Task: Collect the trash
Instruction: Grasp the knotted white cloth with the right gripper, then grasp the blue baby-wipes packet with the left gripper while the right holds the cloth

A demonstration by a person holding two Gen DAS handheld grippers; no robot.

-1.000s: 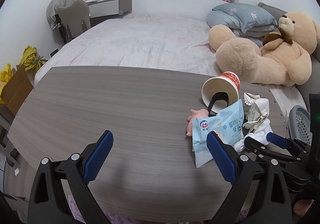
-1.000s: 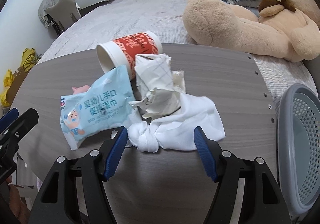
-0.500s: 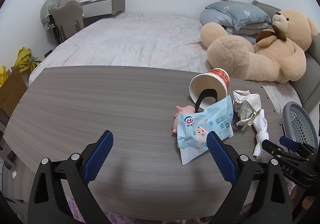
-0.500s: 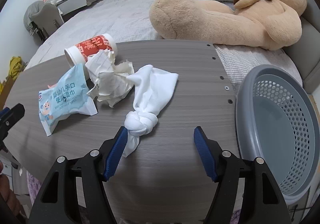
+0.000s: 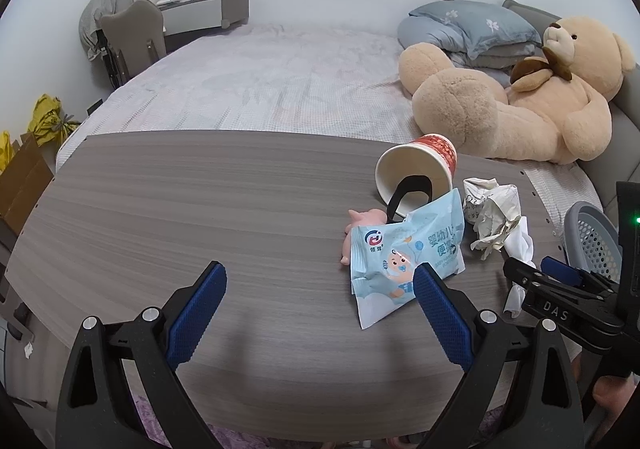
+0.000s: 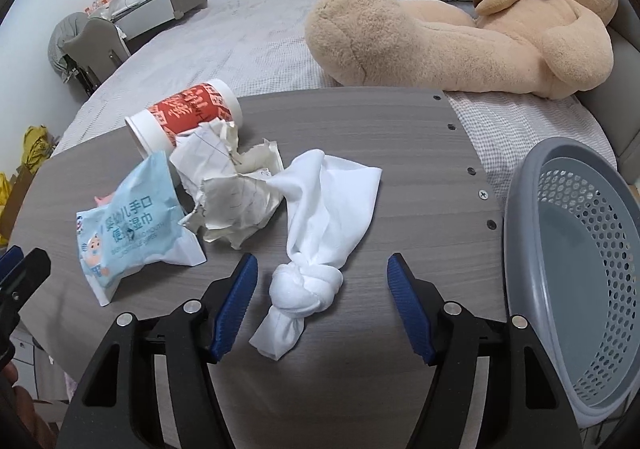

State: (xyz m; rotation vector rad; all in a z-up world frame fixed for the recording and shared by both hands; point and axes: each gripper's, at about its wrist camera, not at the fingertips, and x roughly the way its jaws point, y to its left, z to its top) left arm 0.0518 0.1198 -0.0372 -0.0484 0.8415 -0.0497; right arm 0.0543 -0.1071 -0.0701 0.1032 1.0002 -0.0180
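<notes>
A trash pile lies on the grey wooden table (image 5: 200, 209): a tipped red-and-white paper cup (image 6: 188, 113), a light-blue wet-wipes pack (image 6: 132, 225), crumpled paper (image 6: 228, 185) and a knotted white cloth (image 6: 328, 201). My right gripper (image 6: 321, 267) is open, with the cloth's knot lying between its blue fingers and touching neither pad. My left gripper (image 5: 319, 273) is open over bare tabletop, its right finger just in front of the wipes pack (image 5: 404, 253). A pink toy (image 5: 366, 219) peeks out behind the pack. The right gripper (image 5: 556, 277) shows at the right edge of the left wrist view.
A grey perforated basket (image 6: 520, 209) stands off the table's right end. Behind the table is a bed with a large teddy bear (image 6: 460, 33) and pillows. A chair and desk stand far left, with cardboard and yellow bags beside the table's left end.
The white cloth now lies stretched out from the crumpled paper, its knot centred between the right fingers. The basket has come further into the right wrist view. The left gripper has hardly moved.
</notes>
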